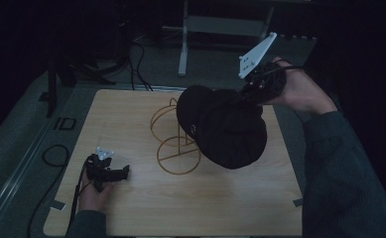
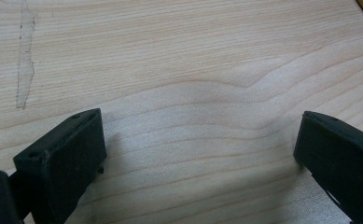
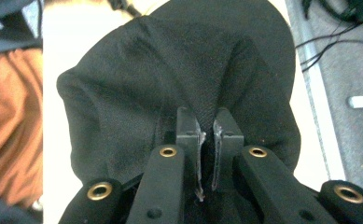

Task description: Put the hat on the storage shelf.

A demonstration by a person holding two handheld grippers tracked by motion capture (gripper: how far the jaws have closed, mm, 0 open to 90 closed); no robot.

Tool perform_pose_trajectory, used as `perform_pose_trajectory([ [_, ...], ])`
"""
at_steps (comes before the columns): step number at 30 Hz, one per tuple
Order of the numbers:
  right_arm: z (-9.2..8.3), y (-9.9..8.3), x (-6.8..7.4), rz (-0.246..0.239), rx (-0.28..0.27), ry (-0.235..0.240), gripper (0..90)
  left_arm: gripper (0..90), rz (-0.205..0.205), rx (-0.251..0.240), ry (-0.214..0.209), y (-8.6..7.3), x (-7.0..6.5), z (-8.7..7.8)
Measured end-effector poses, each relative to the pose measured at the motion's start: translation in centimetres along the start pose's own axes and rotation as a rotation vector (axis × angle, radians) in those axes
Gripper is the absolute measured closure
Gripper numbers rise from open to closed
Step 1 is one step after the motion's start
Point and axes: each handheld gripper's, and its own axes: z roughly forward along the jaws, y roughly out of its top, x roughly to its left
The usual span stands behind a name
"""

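Wooden table [image 1: 146, 208] carries a wire stand [image 1: 176, 144]. Right gripper [image 1: 260, 85] pinches a black cap [image 1: 225, 129] above it; left gripper [image 1: 112, 173] rests spread, empty. Likely next: lowering the cap onto the stand.

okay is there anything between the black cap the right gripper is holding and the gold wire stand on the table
Nothing visible stands between them. The right gripper is clamped on the black cap, which hangs directly over the gold wire stand and hides part of it. The left gripper rests open on the table, off to the side.
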Motion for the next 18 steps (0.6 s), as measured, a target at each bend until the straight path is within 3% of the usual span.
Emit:
perform_pose_trajectory([
  [7,0.4,-0.5,-0.3,0.018,-0.07,-0.044,83.9,1.9,0.0,0.0,0.0,0.0,0.0,0.0],
  [18,1.1,0.2,-0.4,0.005,-0.088,-0.047,84.0,1.9,0.0,0.0,0.0,0.0,0.0,0.0],
])
